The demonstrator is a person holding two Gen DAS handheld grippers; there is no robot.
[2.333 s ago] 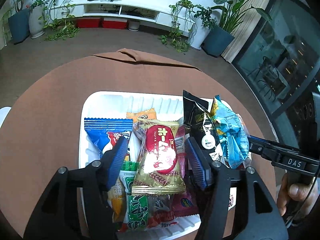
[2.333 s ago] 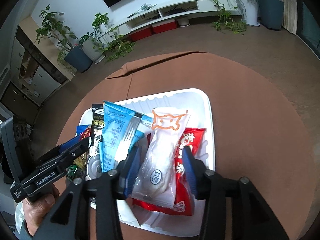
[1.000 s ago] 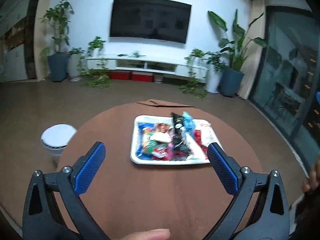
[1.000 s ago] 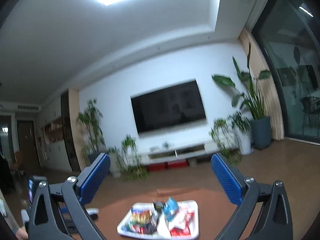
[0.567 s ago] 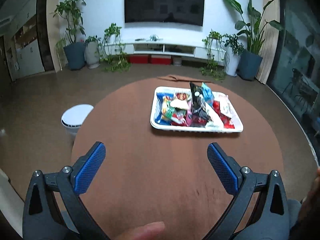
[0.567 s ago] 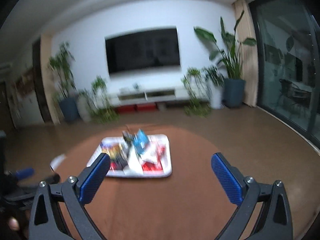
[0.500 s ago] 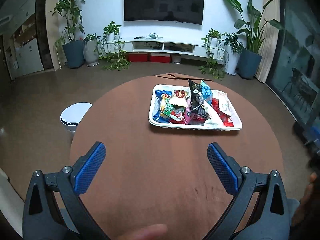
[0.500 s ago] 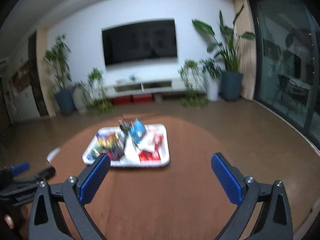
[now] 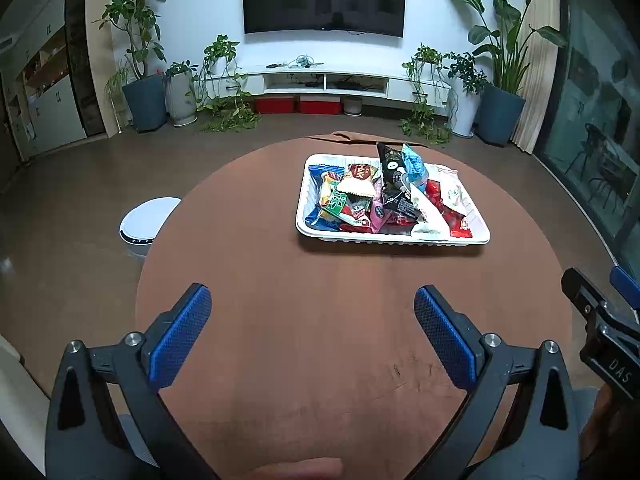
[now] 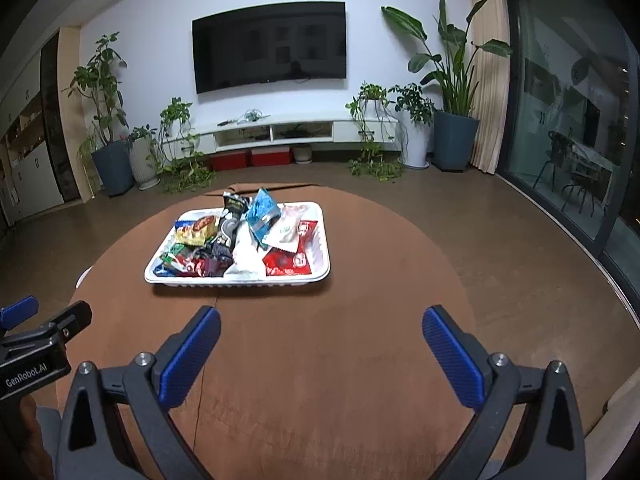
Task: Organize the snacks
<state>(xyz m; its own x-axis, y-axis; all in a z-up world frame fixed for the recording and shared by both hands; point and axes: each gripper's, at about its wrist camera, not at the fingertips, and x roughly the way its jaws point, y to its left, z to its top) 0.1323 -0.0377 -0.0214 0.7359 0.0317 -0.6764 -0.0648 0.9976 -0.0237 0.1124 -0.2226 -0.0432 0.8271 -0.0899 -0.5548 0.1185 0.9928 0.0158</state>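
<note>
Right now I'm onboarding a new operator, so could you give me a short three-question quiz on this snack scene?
1. True or false: the left gripper is holding a snack packet.
2. Where do the snacks lie: A) loose on the round brown table, B) piled in the white rectangular foam tray, C) on the floor?
3. Fill in: standing tallest in the pile, beside the light blue packet, is a ____ packet.

Key: 1 false, both grippers' jaws are wide open and empty, including the right gripper. 2 B. 3 black.
</note>
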